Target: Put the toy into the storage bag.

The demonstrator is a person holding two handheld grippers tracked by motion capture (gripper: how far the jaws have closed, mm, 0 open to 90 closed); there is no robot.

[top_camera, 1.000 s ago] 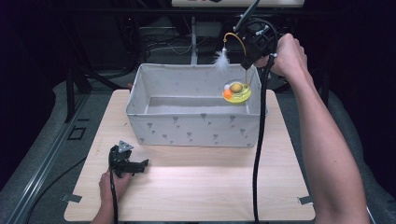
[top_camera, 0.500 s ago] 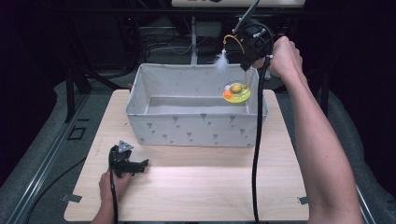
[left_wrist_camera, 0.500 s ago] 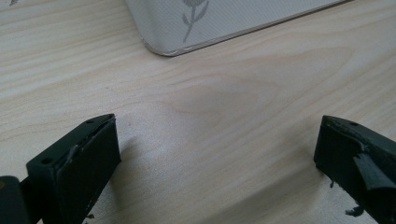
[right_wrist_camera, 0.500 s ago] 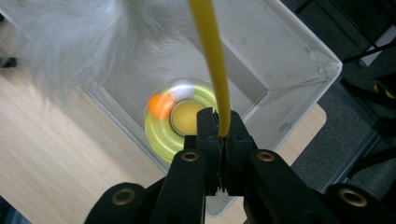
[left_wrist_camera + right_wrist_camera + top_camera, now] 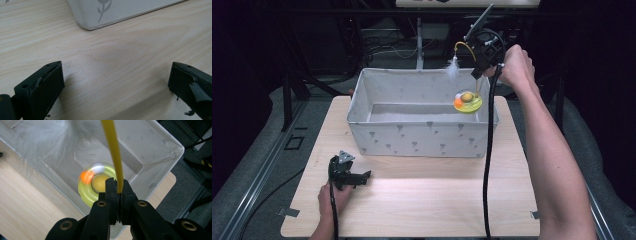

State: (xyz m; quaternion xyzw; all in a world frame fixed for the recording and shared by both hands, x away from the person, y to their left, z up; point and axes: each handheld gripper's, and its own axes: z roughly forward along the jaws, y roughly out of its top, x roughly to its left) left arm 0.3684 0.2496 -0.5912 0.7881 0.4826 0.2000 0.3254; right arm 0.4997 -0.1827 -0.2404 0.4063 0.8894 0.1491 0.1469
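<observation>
A dark room with black frames and cables surrounds a pale wooden tabletop (image 5: 422, 200), and a grey fabric storage box with small printed flowers (image 5: 412, 137) stands at the tabletop's far edge, reaching almost from its middle to the far right corner. Above the box's far right corner the right gripper (image 5: 482, 67) hangs in a raised hand. Its jaws are pressed together on the thin yellow wand (image 5: 113, 152) of a cat toy, pinching it right at their tips. Below them hangs the toy's round yellow-green plastic track with an orange ball and a white ball (image 5: 467, 101), over the right end of the box, close to its right wall. A white feather (image 5: 453, 67) dangles from the wand's upper end, above the box's far wall. Near the tabletop's left front corner the left gripper (image 5: 348, 174) lies on the wood in the other hand. Its jaws stand wide apart with only bare wood between them, facing the box's near corner (image 5: 87, 25).
</observation>
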